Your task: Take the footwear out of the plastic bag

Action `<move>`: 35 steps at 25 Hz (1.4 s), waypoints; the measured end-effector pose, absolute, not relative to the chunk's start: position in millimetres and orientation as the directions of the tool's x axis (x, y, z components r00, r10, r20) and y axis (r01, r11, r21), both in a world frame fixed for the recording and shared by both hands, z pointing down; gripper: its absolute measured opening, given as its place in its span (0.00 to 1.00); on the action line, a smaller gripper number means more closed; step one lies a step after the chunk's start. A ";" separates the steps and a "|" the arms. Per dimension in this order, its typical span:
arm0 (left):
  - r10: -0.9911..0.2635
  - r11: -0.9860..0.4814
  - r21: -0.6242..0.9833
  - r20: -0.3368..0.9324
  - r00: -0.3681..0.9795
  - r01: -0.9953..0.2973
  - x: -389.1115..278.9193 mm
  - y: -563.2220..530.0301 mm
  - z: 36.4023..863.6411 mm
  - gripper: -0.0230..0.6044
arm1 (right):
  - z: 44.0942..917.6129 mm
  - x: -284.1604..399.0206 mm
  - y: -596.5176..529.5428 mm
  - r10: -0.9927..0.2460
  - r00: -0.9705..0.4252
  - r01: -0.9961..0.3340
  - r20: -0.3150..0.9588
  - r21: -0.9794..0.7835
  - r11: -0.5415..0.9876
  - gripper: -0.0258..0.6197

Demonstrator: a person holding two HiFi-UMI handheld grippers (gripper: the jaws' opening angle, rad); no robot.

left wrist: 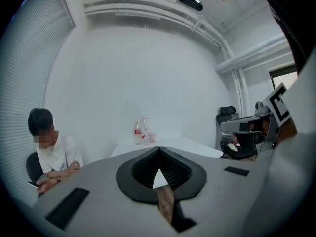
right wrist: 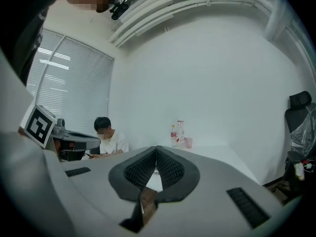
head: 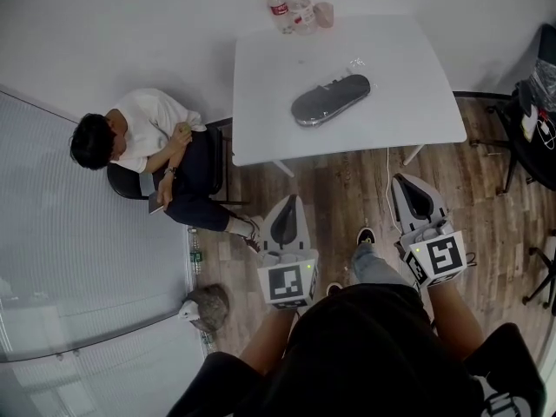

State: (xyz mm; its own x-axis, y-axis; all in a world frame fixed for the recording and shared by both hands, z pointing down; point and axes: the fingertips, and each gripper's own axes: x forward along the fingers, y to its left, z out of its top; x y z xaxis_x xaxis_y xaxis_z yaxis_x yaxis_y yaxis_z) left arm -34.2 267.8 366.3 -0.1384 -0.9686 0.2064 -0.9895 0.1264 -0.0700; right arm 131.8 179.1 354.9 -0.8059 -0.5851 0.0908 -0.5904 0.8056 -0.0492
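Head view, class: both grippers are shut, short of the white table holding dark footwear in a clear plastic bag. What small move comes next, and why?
Probably reach both forward over the white table towards the dark footwear in the clear plastic bag: the left gripper and right gripper hang shut and empty short of the table's near edge, touching nothing.

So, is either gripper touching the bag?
No, the left gripper and right gripper hang over the floor, short of the table and bag.
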 end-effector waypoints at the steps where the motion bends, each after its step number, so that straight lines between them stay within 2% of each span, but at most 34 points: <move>1: -0.967 0.133 -0.072 0.209 -0.145 -0.989 -33.9 262.3 365.6 0.07 | 354.3 132.9 171.5 -0.584 -0.807 -0.589 0.087 -0.050 0.807 0.07; 18: -0.959 0.129 -0.126 0.239 -0.156 -0.984 -12.2 170.9 369.7 0.07 | 354.9 157.8 72.9 -0.594 -0.802 -0.595 0.070 -0.002 0.804 0.07; 35: -0.960 0.125 -0.135 0.233 -0.155 -0.983 -12.6 145.4 368.4 0.07 | 357.9 159.0 48.4 -0.589 -0.806 -0.591 0.062 -0.022 0.806 0.07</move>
